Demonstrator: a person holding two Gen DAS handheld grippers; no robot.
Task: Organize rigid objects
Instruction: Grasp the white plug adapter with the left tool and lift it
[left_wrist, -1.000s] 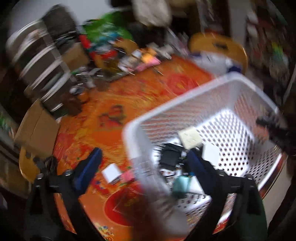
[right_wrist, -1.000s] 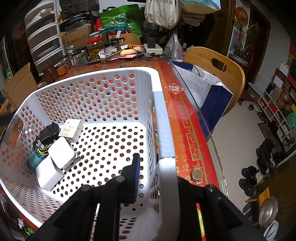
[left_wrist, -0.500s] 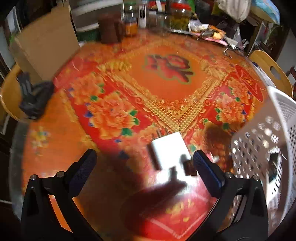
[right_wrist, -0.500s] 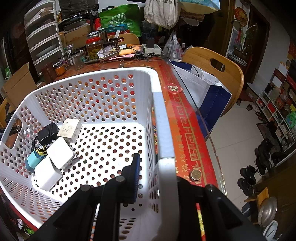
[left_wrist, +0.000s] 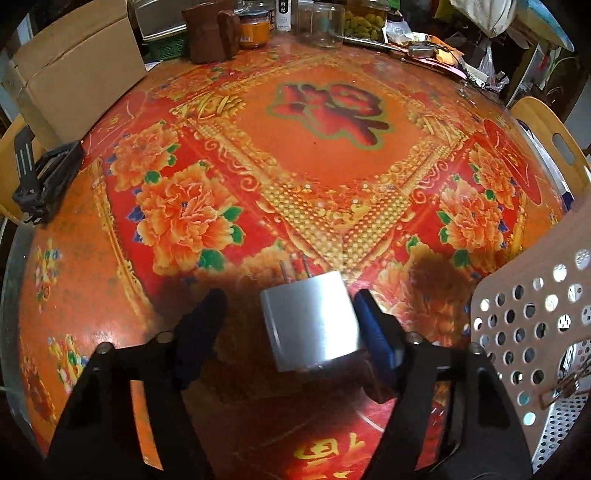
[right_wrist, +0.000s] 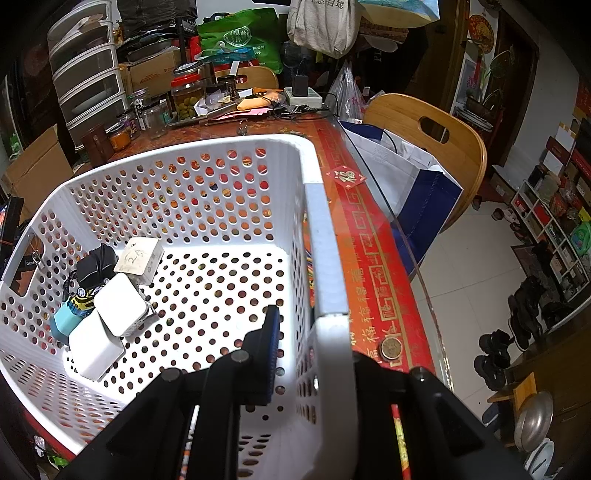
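Closer than before, the left gripper (left_wrist: 288, 306) now brackets one white charger (left_wrist: 310, 321) at lower centre on the table (left_wrist: 325, 155), jaws apart, right pad touching. Right view alone shows the right gripper (right_wrist: 314, 339) clamping the basket (right_wrist: 325, 258) wall; three white chargers (right_wrist: 118, 302) lie lower left.

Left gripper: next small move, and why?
Probably close on the white charger. It sits between the left gripper's open fingers, right finger beside it, left finger apart. The right gripper grips the white basket's wall.
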